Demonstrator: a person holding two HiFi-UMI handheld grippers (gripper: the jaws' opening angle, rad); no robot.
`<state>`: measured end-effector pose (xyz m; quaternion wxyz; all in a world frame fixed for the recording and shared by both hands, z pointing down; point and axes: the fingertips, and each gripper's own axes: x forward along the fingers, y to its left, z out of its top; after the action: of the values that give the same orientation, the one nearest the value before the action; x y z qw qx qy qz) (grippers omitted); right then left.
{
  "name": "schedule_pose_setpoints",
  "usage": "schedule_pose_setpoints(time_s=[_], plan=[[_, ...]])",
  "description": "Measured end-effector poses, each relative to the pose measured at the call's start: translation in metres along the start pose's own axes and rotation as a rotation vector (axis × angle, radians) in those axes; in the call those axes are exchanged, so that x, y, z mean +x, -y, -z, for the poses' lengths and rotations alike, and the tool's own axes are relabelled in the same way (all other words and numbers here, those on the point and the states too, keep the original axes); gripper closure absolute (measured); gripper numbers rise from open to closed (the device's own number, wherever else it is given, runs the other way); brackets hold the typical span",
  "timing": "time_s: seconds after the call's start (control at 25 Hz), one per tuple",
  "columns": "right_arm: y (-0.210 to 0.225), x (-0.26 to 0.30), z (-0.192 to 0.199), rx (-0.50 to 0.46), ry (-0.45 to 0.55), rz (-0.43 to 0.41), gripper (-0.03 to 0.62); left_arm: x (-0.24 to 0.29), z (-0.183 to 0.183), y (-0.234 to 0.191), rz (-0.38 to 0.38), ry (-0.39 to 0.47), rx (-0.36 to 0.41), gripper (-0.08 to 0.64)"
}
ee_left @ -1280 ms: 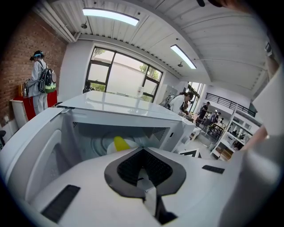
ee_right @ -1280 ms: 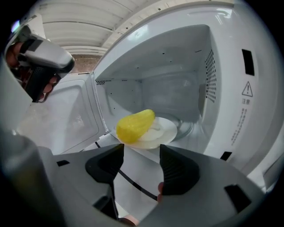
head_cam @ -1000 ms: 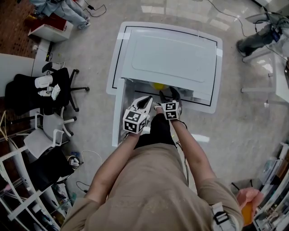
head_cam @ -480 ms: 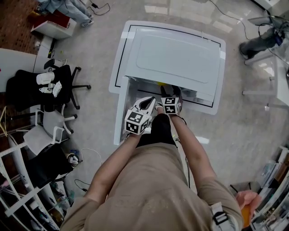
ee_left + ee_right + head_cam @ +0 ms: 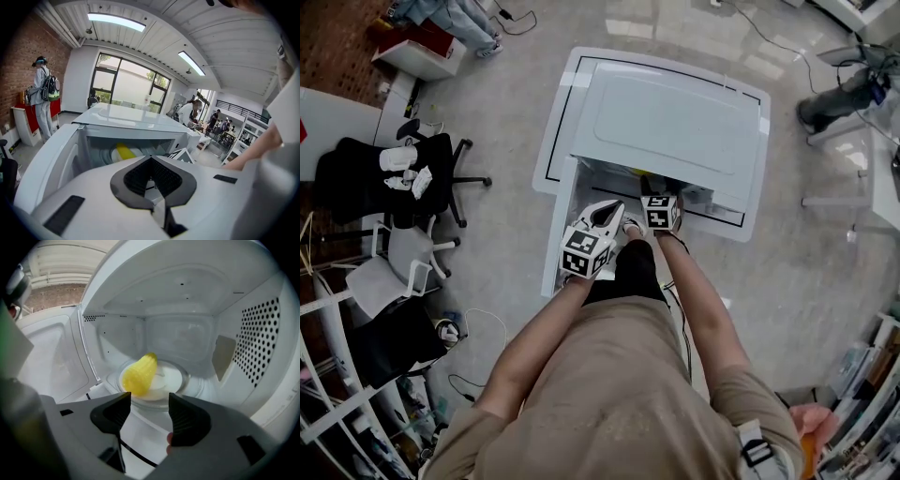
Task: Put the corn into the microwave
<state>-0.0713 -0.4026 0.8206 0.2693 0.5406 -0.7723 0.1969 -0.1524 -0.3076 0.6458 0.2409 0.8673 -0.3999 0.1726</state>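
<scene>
I drive two tools at the open front of the microwave [image 5: 666, 122], which stands on a white counter [image 5: 546, 173].

Right tool [image 5: 150, 404]: at the mouth of the microwave. Its jaws stand apart with nothing between them.

Corn [image 5: 139, 373]: inside the microwave, lying tilted on the round glass plate [image 5: 176, 378] at the middle of the cavity floor. It sits toward the door side of that plate, beyond the right tool's jaws and clear of both.

Door [image 5: 51, 362]: swung open at the left of the microwave's cavity.

Left tool [image 5: 152, 180]: outside the microwave, in front of the open door and just beside the right tool. Its jaws are pressed together and hold nothing. From its own view the corn shows as a yellow patch deep inside the microwave.

Perforated wall [image 5: 262, 338]: the right side of the microwave's cavity.
</scene>
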Motion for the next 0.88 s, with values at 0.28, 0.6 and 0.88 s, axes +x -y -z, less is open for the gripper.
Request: schedule_pose_setpoints(time_s=[0.28,0.6,0.88], plan=[[-0.023,-0.082,-0.011,0.018,0.062,-0.129,0.351,-0.028,-0.005,0.006,0.013,0.09,-0.081,0.555],[-0.013,-0.254,-0.061,0.057,0.226,-0.199,0.351,-0.068,-0.029,0.051,0.118,0.237,-0.175,0.555],[0.036,-0.344,-0.105,0.099,0.385,-0.104,0.351,-0.077,-0.054,0.109,0.24,0.274,-0.096,0.555]])
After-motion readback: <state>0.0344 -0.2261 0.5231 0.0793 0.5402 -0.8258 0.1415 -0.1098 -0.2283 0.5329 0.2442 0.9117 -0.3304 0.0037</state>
